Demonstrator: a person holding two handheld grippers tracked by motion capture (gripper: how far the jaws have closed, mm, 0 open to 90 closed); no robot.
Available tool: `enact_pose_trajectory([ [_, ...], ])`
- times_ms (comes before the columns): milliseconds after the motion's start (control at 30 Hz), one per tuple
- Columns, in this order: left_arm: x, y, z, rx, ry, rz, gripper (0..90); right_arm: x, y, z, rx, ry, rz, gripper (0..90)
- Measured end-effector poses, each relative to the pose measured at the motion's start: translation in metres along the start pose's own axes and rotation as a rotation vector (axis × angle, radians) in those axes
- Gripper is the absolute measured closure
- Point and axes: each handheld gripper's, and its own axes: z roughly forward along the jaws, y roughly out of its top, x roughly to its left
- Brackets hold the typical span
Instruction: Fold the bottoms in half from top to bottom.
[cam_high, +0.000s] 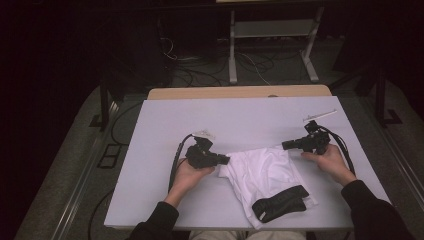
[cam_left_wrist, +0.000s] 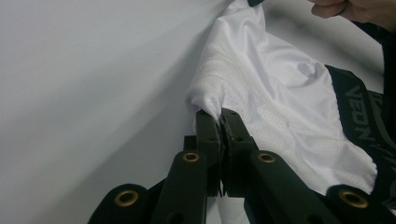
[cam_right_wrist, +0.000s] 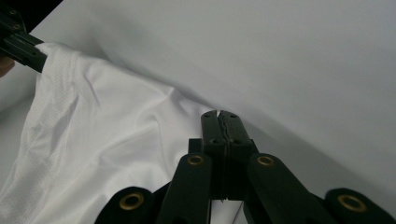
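Your left tool (cam_left_wrist: 220, 122) is clamped on a corner of the white, partly mesh-textured fabric garment with a black elastic waistband (cam_high: 265, 172); in the left gripper view the jaws meet with a pinch of cloth between them. Your right tool (cam_right_wrist: 220, 116) has its jaws pressed together. In the right gripper view a sliver of white shows at their tips, and in the high view that tool (cam_high: 286, 145) sits right at the garment's far right corner, but how much cloth it grips is hard to make out.

The garment lies crumpled on the pale grey worktop (cam_high: 165, 125) between your two hands, stretched a little between the tools, with the waistband (cam_high: 280, 202) at its near end, towards you. In the left gripper view the waistband (cam_left_wrist: 369, 116) carries lettering, but it is cut off by the frame edge and too dim to read. Most of the cloth there lies beyond the right border. The right gripper view catches your left tool (cam_right_wrist: 21, 44) at the top left corner, partly cropped.

A thin white stick-like item (cam_high: 320, 116) lies on the worktop near the far right edge, too small to identify. Beyond the worktop a light wooden edge (cam_high: 240, 92) shows, then dark floor with loose cables (cam_high: 200, 75) and a white metal frame (cam_high: 272, 30); the room around is too dark to tell more.
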Motion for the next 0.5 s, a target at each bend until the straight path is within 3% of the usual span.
enact_pose_trajectory([
  [200, 0.011, 0.004, -0.009, 0.017, 0.011, 0.014, 86.8, 0.007, 0.013, 0.011, -0.002, -0.021, -0.016, 88.3],
  [400, 0.026, 0.015, -0.013, 0.064, 0.038, 0.034, 86.8, 0.012, 0.024, 0.026, -0.016, -0.034, -0.002, 88.3],
  [500, 0.033, 0.022, -0.017, 0.074, 0.049, 0.051, 86.8, 0.015, 0.028, 0.031, -0.06, -0.04, 0.011, 88.3],
])
